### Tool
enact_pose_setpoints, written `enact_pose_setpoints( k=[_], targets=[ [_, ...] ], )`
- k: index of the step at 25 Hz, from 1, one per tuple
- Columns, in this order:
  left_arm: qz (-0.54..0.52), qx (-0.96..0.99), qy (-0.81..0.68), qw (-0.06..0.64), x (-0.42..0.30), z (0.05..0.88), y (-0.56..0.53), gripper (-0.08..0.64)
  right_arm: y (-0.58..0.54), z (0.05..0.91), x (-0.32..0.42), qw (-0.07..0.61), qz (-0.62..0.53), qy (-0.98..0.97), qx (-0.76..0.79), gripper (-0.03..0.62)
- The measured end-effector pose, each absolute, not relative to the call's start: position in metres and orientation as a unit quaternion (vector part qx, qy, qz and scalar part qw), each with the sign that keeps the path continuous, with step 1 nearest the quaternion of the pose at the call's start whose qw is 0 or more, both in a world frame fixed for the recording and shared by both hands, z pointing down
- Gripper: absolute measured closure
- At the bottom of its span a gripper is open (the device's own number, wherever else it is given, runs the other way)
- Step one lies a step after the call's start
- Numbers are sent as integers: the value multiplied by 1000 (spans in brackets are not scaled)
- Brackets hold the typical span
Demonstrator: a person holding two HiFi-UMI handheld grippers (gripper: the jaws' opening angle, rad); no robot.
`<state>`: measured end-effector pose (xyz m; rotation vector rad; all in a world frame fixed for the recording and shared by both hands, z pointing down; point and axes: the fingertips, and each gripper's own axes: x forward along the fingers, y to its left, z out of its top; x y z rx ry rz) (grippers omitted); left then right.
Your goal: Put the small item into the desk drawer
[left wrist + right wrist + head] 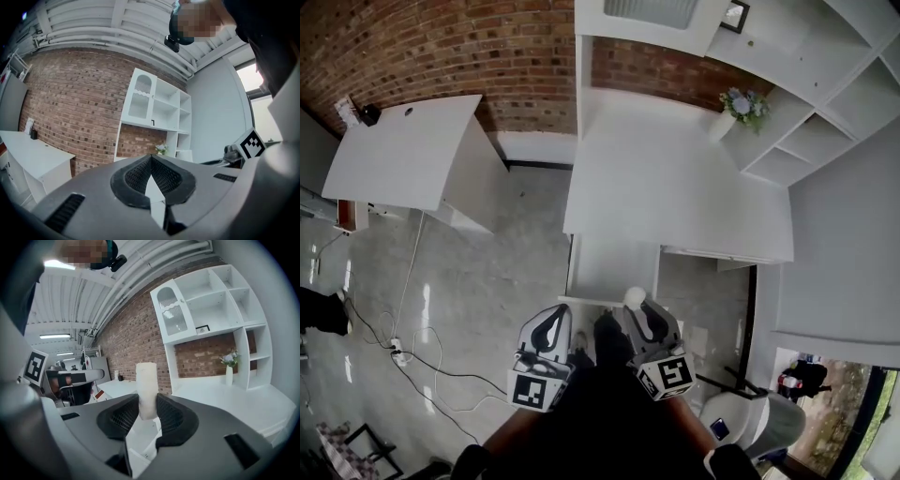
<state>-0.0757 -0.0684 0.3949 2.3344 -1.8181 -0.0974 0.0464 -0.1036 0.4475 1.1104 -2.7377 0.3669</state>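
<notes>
Small white item: a pale, rough-sided cylinder standing upright in the right tool. The tool is closed on it, with the dark ribbed pads pressing both flanks. Its lower end is buried between the pads and only the upper part sticks out. What it is made of cannot be told.

From the head view the item is only a small pale blob at the tip of the right tool. It is held in the air just beside the near edge of the open drawer. The drawer reads as a flat white panel pulled out from under the white surface. Its inside is too washed out to make out.

Left tool: closed, pads meeting at the tip with nothing between them. In the head view it sits just left of the right one. Dark clothing covers the rear of both tools.

Further out, a vase of flowers stands at the back of the surface beside a white shelf unit cut off by the frame. Cables trail across the floor at left.
</notes>
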Motion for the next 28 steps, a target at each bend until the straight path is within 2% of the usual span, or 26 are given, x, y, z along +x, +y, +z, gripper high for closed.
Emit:
enact_pose_setpoints(
  k=[11,28],
  targets=[
    [-18,770,-628,112,-74,425,-135,537,-179,535,38,162,153,-912,345,459],
    [-4,761,-633,143,-80,458,-195,537,-226,741,33,347,249,-854,297,459]
  ],
)
